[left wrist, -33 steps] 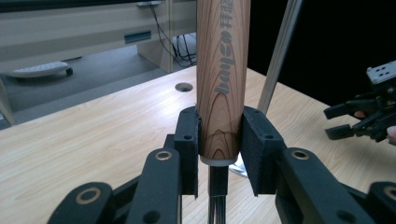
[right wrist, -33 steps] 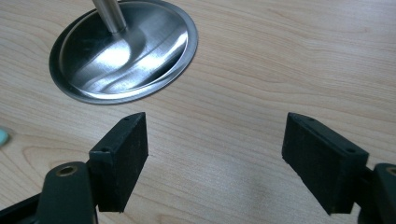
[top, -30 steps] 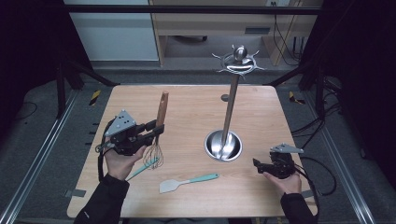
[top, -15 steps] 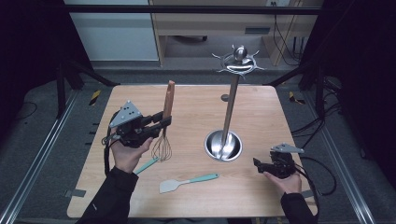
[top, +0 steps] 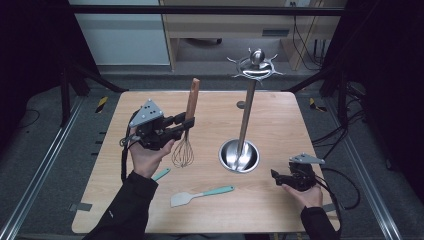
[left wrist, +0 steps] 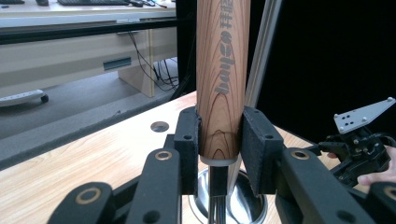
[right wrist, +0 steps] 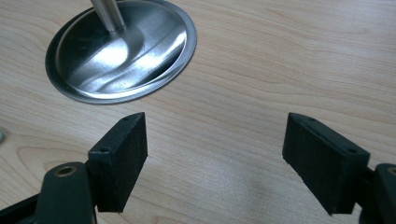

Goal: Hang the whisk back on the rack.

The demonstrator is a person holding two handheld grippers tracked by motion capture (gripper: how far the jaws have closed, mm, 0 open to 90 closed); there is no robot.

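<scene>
My left gripper [top: 186,125] is shut on the wooden handle of a whisk [top: 191,102], which it holds upright above the table with the wire head [top: 183,152] hanging down. In the left gripper view the pads [left wrist: 189,140] press on both sides of the whisk handle [left wrist: 222,79]. A steel utensil stand [top: 246,120] with a round base [top: 239,156] and a hooked top [top: 255,67] rises at mid table. My right gripper [top: 280,177] rests low at the front right, open, with bare wood between its pads [right wrist: 123,154].
A spatula [top: 200,195] with a teal handle lies near the front edge. Another teal handle [top: 161,174] pokes out from under my left hand. The stand's base [right wrist: 121,46] sits just ahead of my right gripper. A round hole [top: 241,104] marks the tabletop behind the stand.
My left gripper has carried the whisk up and to the right, toward the stand, bringing it more upright. The right gripper has stayed in place.
</scene>
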